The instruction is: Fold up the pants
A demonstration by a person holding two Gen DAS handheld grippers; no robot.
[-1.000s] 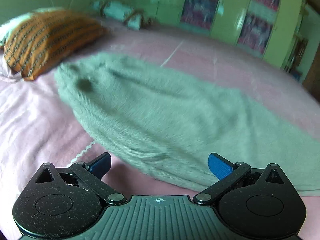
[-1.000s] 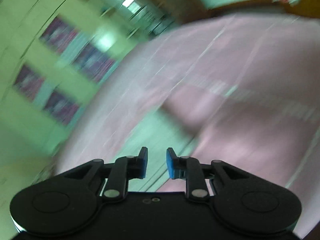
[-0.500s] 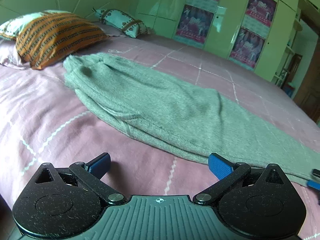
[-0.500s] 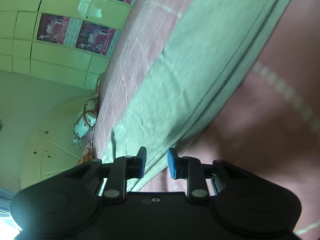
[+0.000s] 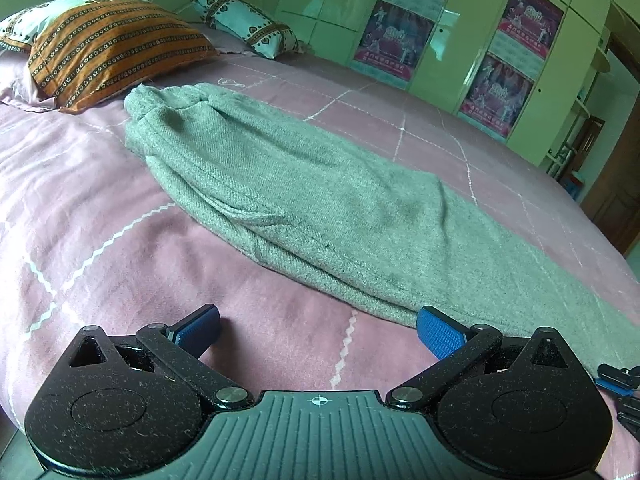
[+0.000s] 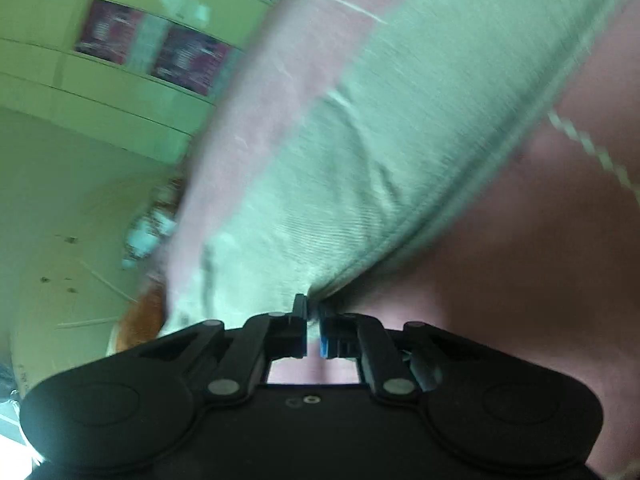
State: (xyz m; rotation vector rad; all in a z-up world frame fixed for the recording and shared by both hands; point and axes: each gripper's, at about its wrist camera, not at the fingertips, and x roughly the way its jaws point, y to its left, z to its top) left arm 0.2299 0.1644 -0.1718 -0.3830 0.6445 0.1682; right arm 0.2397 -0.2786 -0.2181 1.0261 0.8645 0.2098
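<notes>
Grey-green knit pants [image 5: 304,200] lie lengthwise on a pink bed [image 5: 100,240], folded leg over leg, waistband toward the pillows. My left gripper [image 5: 318,330] is open and empty, just short of the pants' near edge. My right gripper [image 6: 313,322] is shut on the pants' edge [image 6: 360,184], which bunches at its tips; this view is blurred. Part of the right gripper [image 5: 618,376] shows at the lower right of the left wrist view.
An orange striped pillow [image 5: 108,52] and a pale heart-patterned pillow [image 5: 244,24] lie at the head of the bed. Green wardrobe doors with posters [image 5: 400,36] stand behind. The bed's near edge drops off at the lower left.
My right gripper has moved in on the pants' edge and closed on it. My left gripper has held its place, open, before the pants.
</notes>
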